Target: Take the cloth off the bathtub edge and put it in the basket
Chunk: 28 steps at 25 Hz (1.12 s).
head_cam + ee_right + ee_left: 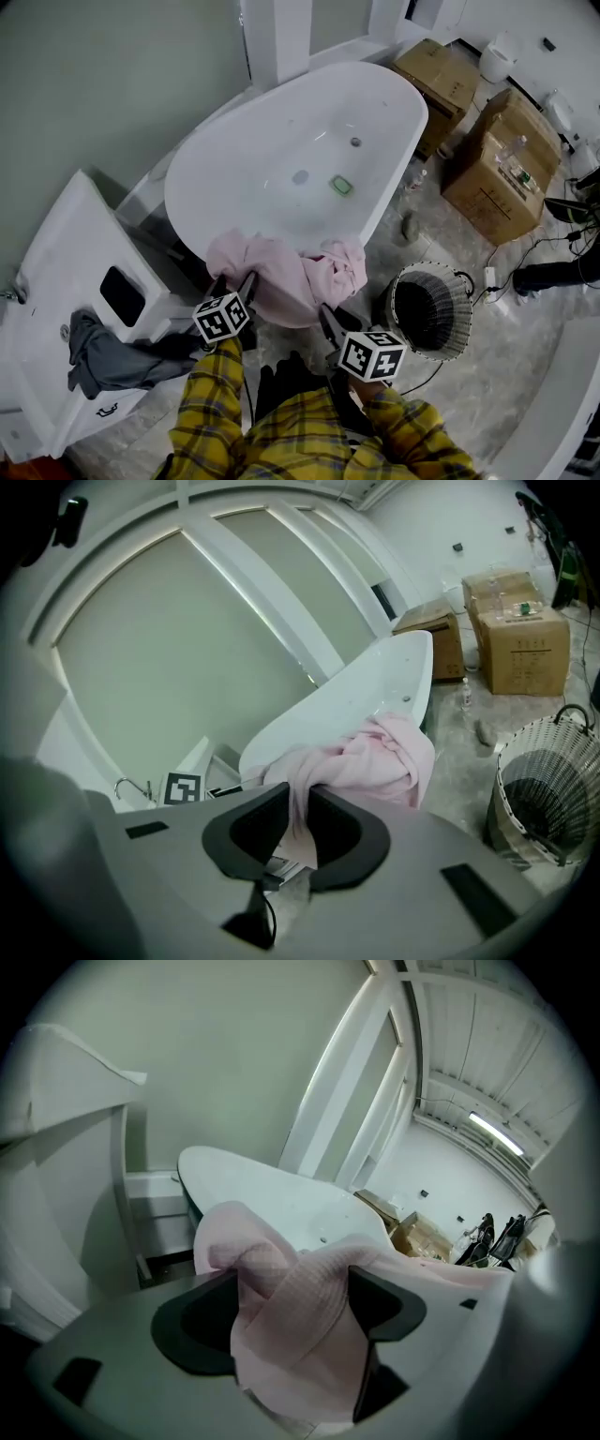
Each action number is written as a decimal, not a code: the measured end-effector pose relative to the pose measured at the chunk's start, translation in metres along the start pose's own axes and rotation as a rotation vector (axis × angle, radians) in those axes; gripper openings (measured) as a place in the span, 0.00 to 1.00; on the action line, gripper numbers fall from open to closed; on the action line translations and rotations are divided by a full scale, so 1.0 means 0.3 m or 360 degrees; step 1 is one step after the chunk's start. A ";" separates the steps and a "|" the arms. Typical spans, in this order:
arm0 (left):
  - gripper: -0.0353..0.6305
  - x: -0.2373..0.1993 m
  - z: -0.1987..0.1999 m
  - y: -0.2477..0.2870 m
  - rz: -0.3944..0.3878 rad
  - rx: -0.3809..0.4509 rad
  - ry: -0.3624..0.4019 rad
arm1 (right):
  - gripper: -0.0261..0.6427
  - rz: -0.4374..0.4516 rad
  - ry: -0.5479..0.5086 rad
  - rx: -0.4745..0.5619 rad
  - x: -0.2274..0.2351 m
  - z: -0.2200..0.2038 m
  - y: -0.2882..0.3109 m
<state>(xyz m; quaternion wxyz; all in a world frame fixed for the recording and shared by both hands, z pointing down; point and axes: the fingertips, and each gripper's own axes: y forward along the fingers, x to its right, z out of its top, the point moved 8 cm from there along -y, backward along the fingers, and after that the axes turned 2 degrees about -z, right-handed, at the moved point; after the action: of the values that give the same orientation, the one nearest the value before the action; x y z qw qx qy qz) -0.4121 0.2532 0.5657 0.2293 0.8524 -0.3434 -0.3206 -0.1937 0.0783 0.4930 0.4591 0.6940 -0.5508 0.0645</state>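
Note:
The pink cloth [281, 272] hangs over the near edge of the white bathtub [281, 159]. My left gripper [233, 284] is at the cloth's left end. In the left gripper view its jaws stand wide, and a fold of the cloth [281, 1251] lies loosely between the left gripper's [295, 1283] pads. My right gripper [333, 323] is at the cloth's lower right. The right gripper view shows the right gripper [298, 799] shut on a strip of the cloth [375, 761]. The wire basket [459, 323] stands on the floor to the right, also visible as the basket [544, 789].
A white cabinet [56, 272] at the left carries a grey cloth [103, 356]. Cardboard boxes [497, 169] stand beyond the basket, with cables on the floor at the right. A small green item [340, 185] lies inside the tub. Yellow plaid sleeves [216, 412] fill the bottom.

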 end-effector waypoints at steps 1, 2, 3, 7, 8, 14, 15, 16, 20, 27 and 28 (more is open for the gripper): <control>0.60 0.016 -0.006 0.010 -0.0011 -0.0012 -0.0014 | 0.15 0.0008 -0.0024 0.0003 -0.002 0.001 -0.014; 0.60 0.033 -0.014 0.018 -0.0020 -0.0025 -0.0033 | 0.15 0.0013 -0.0043 0.0006 -0.001 0.003 -0.028; 0.60 0.049 -0.024 0.024 -0.0031 -0.0037 -0.0061 | 0.15 0.0015 -0.0057 0.0011 0.001 0.006 -0.043; 0.50 0.112 -0.074 0.033 -0.0145 -0.0100 -0.0204 | 0.15 0.0010 -0.0081 0.0035 0.029 0.012 -0.102; 0.46 0.133 -0.086 0.034 -0.0179 -0.0111 -0.0227 | 0.15 0.0008 -0.0086 0.0044 0.038 0.015 -0.118; 0.17 0.280 -0.155 0.055 -0.0399 -0.0171 -0.0194 | 0.15 -0.0015 -0.0125 0.0122 0.088 0.051 -0.209; 0.16 0.308 -0.160 0.061 -0.0433 -0.0183 -0.0186 | 0.15 -0.0022 -0.0132 0.0142 0.099 0.060 -0.227; 0.16 0.336 -0.161 0.067 -0.0464 -0.0194 -0.0173 | 0.15 -0.0028 -0.0136 0.0164 0.110 0.071 -0.247; 0.14 0.459 -0.145 0.080 -0.0610 -0.0198 -0.0105 | 0.15 -0.0053 -0.0146 0.0262 0.152 0.119 -0.332; 0.13 0.763 -0.072 0.065 -0.1014 -0.0076 0.0012 | 0.15 -0.0076 -0.0233 0.0448 0.187 0.226 -0.488; 0.13 0.811 -0.056 0.060 -0.1061 -0.0059 0.0034 | 0.15 -0.0077 -0.0250 0.0480 0.190 0.245 -0.512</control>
<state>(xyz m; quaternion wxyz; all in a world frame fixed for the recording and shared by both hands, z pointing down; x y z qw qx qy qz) -0.2722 0.0659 0.4936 0.1309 0.9168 -0.0372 -0.3754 -0.0759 -0.0183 0.3980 0.3067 0.7710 -0.5522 0.0810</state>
